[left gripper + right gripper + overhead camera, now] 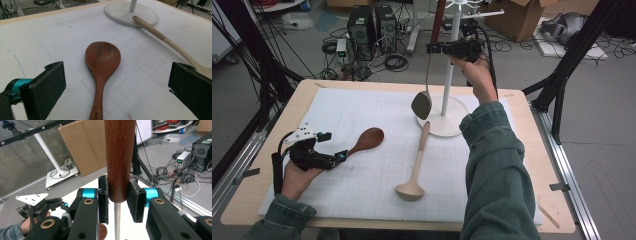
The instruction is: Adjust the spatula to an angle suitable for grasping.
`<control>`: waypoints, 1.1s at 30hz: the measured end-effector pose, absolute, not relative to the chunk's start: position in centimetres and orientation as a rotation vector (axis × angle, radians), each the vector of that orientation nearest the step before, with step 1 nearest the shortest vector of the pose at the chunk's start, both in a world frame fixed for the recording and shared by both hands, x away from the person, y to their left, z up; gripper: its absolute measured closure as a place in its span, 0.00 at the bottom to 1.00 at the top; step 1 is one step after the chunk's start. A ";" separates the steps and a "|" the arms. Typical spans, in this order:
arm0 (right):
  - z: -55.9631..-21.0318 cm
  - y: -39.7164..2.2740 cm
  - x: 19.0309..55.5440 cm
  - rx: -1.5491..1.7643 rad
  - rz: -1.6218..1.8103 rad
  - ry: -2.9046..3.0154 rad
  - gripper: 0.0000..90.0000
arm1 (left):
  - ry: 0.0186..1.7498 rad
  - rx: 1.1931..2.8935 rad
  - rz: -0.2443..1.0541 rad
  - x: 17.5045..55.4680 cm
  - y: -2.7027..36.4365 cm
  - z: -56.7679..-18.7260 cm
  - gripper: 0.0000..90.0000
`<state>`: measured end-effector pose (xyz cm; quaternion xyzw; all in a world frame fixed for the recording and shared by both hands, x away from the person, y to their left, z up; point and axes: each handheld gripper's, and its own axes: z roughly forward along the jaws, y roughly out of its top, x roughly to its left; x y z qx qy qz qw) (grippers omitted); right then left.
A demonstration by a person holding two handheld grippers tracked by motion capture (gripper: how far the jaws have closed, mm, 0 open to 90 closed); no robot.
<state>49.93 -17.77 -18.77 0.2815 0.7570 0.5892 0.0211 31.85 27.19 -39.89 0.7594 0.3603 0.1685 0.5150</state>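
My right gripper [439,48] is raised above the far side of the table, beside the white stand's pole [451,60]. In the right gripper view its two black pads clamp the ladle [119,160] just at the bottom end of its handle, one pad on each side. The handle is a thick round piece of dark reddish-brown wood with visible grain; a thin bare metal shaft runs down from it to a grey-green bowl [421,104], which hangs over the table just beside the stand's round base [451,122]. The ladle hangs near upright.

My left gripper [331,148] rests low at the near left of the table, jaws wide apart and holding nothing. The brown wooden spoon [102,67] lies flat on the white gridded mat [362,180] between those jaws, bowl pointing away. Dark stamped lettering shows on the spoon's handle at the bottom edge of the left gripper view; it is cut off and I cannot read it.

A beige ladle [416,165] lies on the mat, its handle tip touching the stand's base.
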 end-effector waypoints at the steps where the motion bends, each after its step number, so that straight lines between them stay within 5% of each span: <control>1: -18.8 -17.8 50.0 0.873 1.829 2.344 0.82 | 0.866 1.824 0.405 31.9 27.2 -39.9 0.02; 33: -18.4 -20.5 48.4 0.937 1.737 2.142 0.71 | 0.864 1.822 0.410 31.8 27.4 -39.9 0.02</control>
